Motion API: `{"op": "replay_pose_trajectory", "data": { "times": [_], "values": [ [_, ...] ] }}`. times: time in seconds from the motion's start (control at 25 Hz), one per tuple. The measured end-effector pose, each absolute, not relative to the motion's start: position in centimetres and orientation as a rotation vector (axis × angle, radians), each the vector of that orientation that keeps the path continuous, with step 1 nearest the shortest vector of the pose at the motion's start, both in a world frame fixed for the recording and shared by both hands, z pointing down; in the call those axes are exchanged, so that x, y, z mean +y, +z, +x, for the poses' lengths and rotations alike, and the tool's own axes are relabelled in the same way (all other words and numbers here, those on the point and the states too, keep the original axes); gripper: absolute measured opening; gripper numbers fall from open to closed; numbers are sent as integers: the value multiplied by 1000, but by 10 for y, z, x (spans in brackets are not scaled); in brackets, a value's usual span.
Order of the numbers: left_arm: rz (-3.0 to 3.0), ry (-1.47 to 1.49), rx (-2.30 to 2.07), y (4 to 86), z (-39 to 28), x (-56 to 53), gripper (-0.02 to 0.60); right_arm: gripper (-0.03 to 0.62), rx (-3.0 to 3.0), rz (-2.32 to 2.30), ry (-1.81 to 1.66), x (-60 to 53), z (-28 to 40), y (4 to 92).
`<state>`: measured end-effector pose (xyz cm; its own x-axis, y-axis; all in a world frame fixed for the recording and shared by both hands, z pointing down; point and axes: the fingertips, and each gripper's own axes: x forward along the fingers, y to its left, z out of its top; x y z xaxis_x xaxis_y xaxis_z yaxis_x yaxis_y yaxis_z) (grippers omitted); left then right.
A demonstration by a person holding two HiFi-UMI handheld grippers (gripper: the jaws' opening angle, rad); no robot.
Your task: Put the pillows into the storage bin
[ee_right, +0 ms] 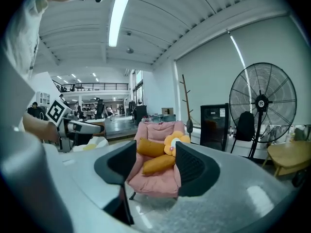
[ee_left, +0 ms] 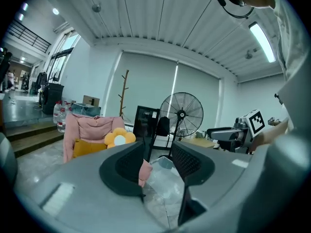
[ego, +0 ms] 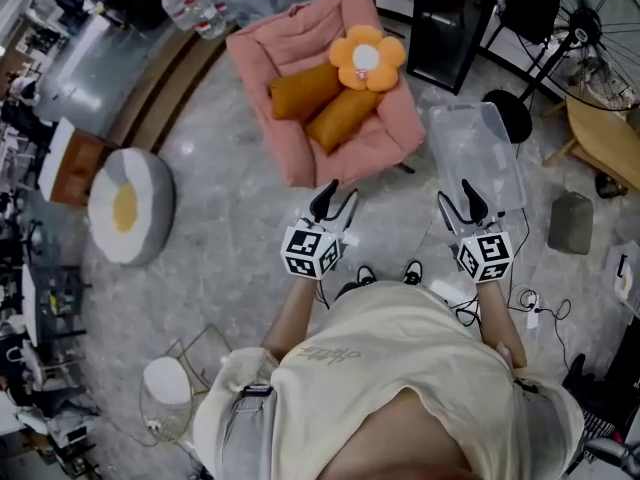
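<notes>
Two orange bolster pillows [ego: 305,90] [ego: 342,118] and a flower-shaped pillow [ego: 367,57] lie on a pink armchair [ego: 300,158]. A clear plastic storage bin [ego: 478,153] stands on the floor to the chair's right. My left gripper [ego: 335,203] hovers just in front of the chair, open and empty. My right gripper [ego: 458,203] hangs at the bin's near edge, also open and empty. In the left gripper view the bin [ee_left: 165,186] shows between the jaws of the left gripper [ee_left: 158,152]. In the right gripper view the chair [ee_right: 155,181] and pillows [ee_right: 158,165] lie beyond the right gripper [ee_right: 155,154].
A fried-egg-shaped pouf [ego: 128,206] sits on the floor at the left. A black cabinet [ego: 450,23], a standing fan [ego: 590,18] and a wooden table [ego: 605,138] stand at the back right. A wire basket [ego: 175,388] is near my left side; cables [ego: 535,308] lie at the right.
</notes>
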<state>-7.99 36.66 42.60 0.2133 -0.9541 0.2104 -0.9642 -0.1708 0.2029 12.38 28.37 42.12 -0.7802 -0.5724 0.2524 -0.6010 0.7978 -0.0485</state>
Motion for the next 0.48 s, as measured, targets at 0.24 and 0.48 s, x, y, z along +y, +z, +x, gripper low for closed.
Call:
{"op": "replay_pose_trajectory", "data": {
  "times": [0.24, 0.48],
  "values": [
    [2235, 83, -1722, 444, -88, 357, 204, 252, -2696, 992, 251, 285, 120, 437],
    [2223, 121, -1689, 458, -110, 350, 202, 252, -2694, 1010, 297, 286, 100, 442]
  ]
}}
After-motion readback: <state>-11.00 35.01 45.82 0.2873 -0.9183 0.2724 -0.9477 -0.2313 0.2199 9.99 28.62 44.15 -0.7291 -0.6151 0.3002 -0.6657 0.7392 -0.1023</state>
